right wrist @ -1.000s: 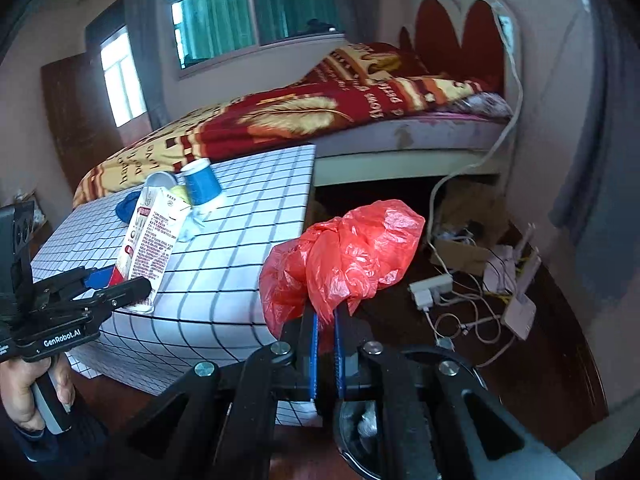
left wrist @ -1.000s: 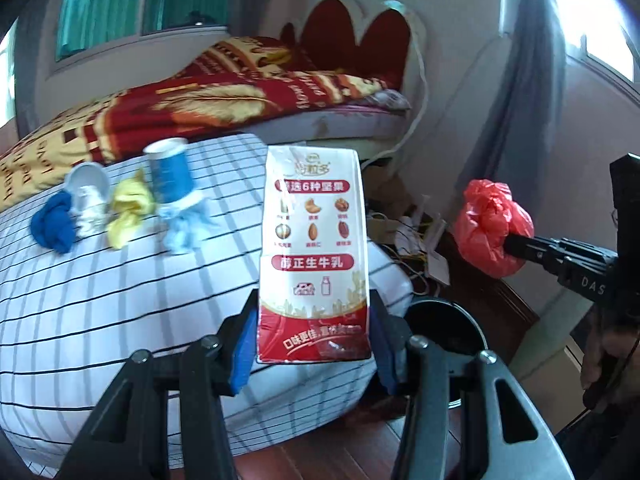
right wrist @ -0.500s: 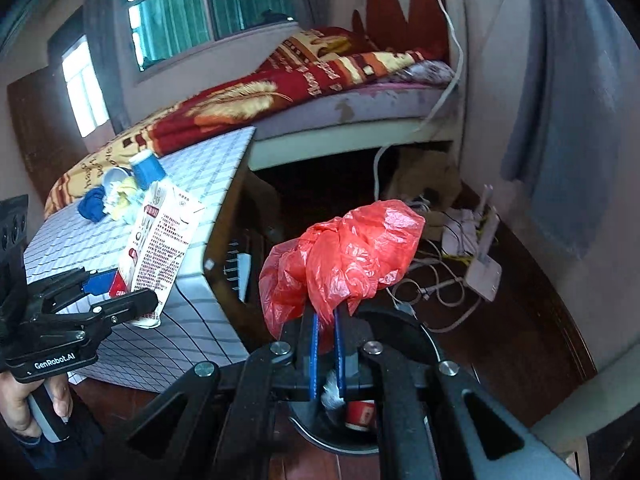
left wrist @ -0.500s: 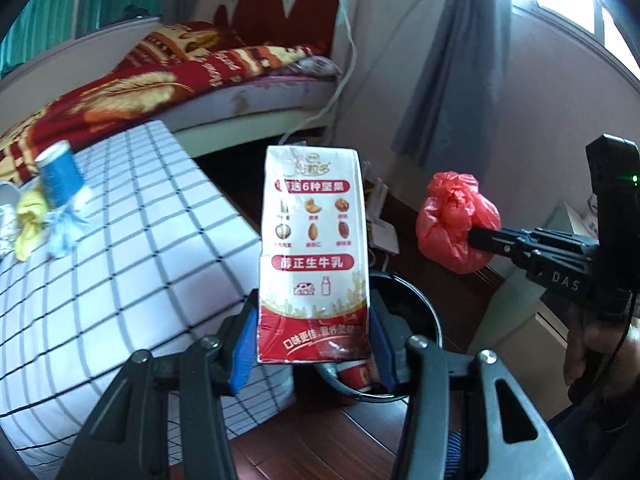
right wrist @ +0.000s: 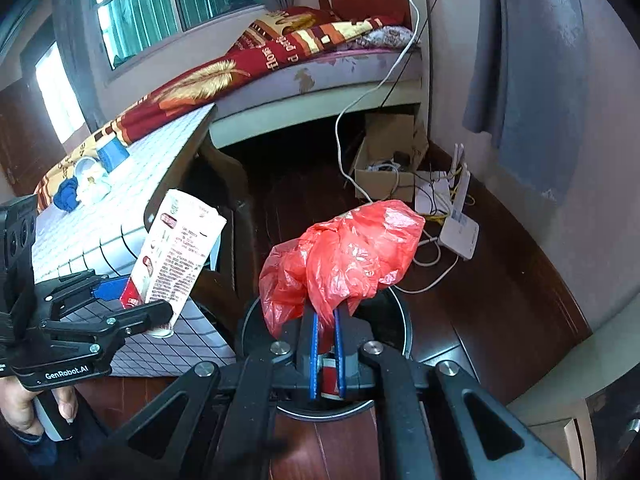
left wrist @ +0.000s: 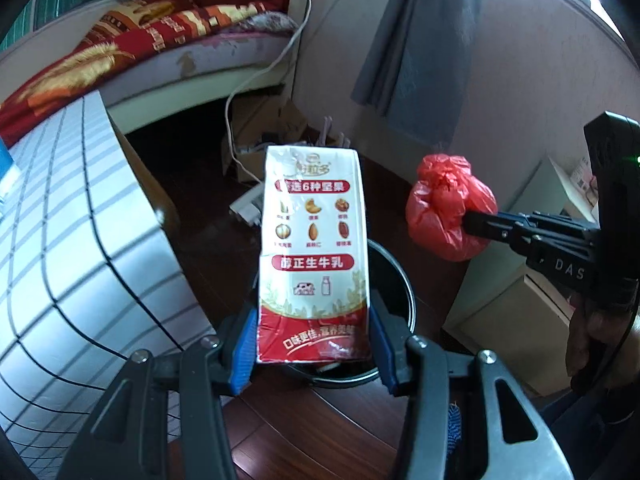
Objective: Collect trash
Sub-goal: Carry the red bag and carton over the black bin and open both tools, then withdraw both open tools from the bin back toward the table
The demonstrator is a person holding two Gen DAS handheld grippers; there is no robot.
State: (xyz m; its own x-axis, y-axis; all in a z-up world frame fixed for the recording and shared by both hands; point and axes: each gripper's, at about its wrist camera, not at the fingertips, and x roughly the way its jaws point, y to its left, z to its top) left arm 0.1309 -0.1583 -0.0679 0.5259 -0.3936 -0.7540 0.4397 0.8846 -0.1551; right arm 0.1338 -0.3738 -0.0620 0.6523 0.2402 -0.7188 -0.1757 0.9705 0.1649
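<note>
- Right here up front, the left gripper (left wrist: 312,356) clamps the milk carton (left wrist: 313,256) by its red lower end, blue pads pressed to both sides, the carton standing upright between them.
- Just beyond it, the black trash bin (left wrist: 394,280) sits on the dark wooden floor (left wrist: 304,420), its rim showing behind and below the carton, so the carton is held over the bin's near edge.
- Over on the other side, the right gripper (right wrist: 326,354) pinches the crumpled red plastic bag (right wrist: 344,256), jaws nearly together on a fold of it, the bag bunched up above the fingers.
- In the right wrist view that bag hangs above the bin (right wrist: 404,320), with something red and white down inside the bin.
- Off to the left, the table with the grid-pattern cloth (right wrist: 132,200) carries a blue cup (right wrist: 114,152), a white cup (right wrist: 86,168) and a blue rag (right wrist: 68,196), well apart from both grippers.
- Farther back, a cardboard box (right wrist: 384,160) and a white router (right wrist: 460,232) sit on the floor by the wall.
- At the far end, the bed (right wrist: 280,52) with its red and gold cover lies under the window (right wrist: 172,4).
</note>
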